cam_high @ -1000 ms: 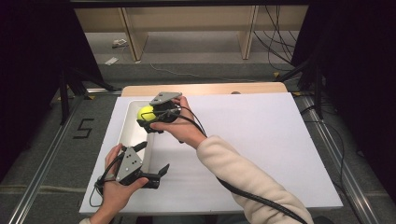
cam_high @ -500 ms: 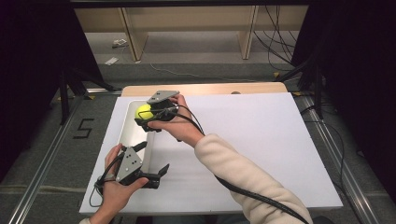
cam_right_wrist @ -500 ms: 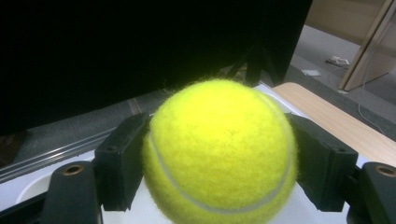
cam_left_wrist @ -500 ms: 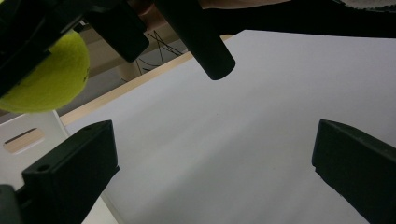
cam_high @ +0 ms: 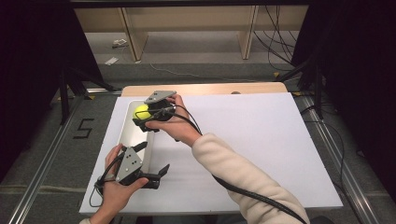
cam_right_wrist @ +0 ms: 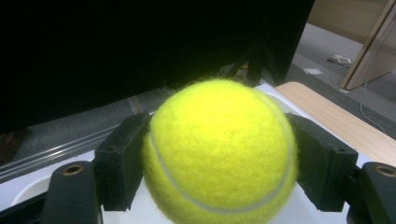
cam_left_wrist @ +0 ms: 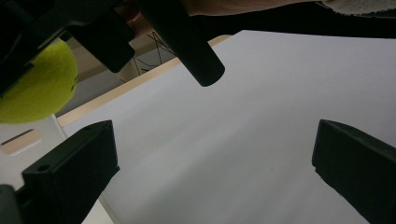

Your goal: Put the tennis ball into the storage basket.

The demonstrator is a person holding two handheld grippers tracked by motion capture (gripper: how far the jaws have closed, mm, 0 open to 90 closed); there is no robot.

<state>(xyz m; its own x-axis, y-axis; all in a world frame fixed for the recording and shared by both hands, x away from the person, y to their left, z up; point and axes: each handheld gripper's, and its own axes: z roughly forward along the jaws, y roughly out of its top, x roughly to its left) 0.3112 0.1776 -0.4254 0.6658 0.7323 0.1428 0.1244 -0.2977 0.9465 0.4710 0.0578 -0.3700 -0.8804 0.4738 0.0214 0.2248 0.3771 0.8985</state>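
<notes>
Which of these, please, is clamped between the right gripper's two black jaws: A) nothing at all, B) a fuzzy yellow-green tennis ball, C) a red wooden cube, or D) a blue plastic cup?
B: in the right gripper view the fuzzy yellow-green tennis ball sits pressed between both jaws of the right gripper, held above the shallow white tray.

Over the white tray (cam_high: 124,135), the right gripper (cam_high: 140,116) with the tennis ball (cam_high: 141,111) has barely shifted, if at all, since a second ago; any drift is too slight to tell.
</notes>
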